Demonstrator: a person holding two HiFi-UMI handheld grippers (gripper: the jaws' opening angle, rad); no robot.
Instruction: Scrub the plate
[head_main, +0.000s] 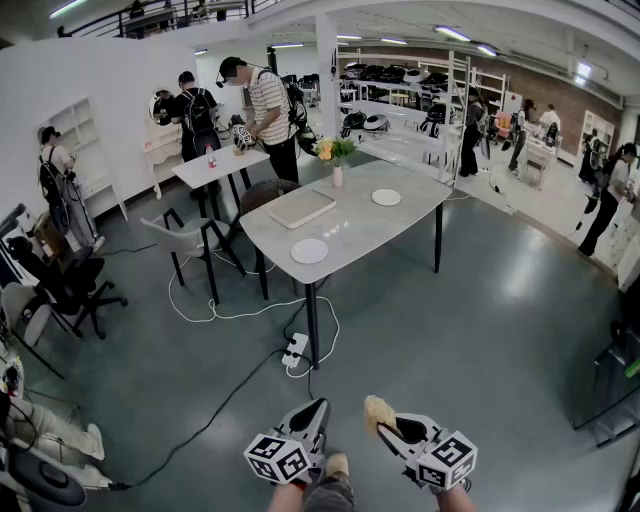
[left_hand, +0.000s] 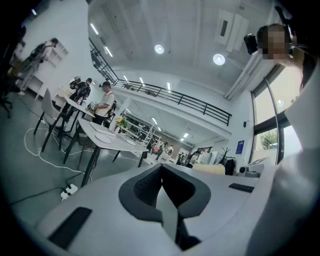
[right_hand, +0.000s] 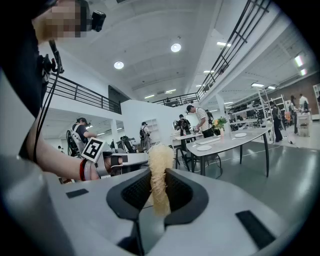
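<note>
A pale, fibrous scrubber (right_hand: 160, 170) is clamped between the jaws of the right gripper (right_hand: 159, 187), its tuft poking out past the tips. The left gripper (left_hand: 162, 175) is seen with jaws pressed together, nothing between them. Both are held low, side by side, above the grey floor (head_main: 470, 310). The white plate (head_main: 309, 251) is spotted well ahead of both jaws, on the grey table (head_main: 360, 228), at its nearer end.

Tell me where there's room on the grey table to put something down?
The widest bare patch on the table lies between the near plate and the far plate, along the right edge. The far corner past the far plate is bare too. It's crowded around the flat board and flower vase.
</note>
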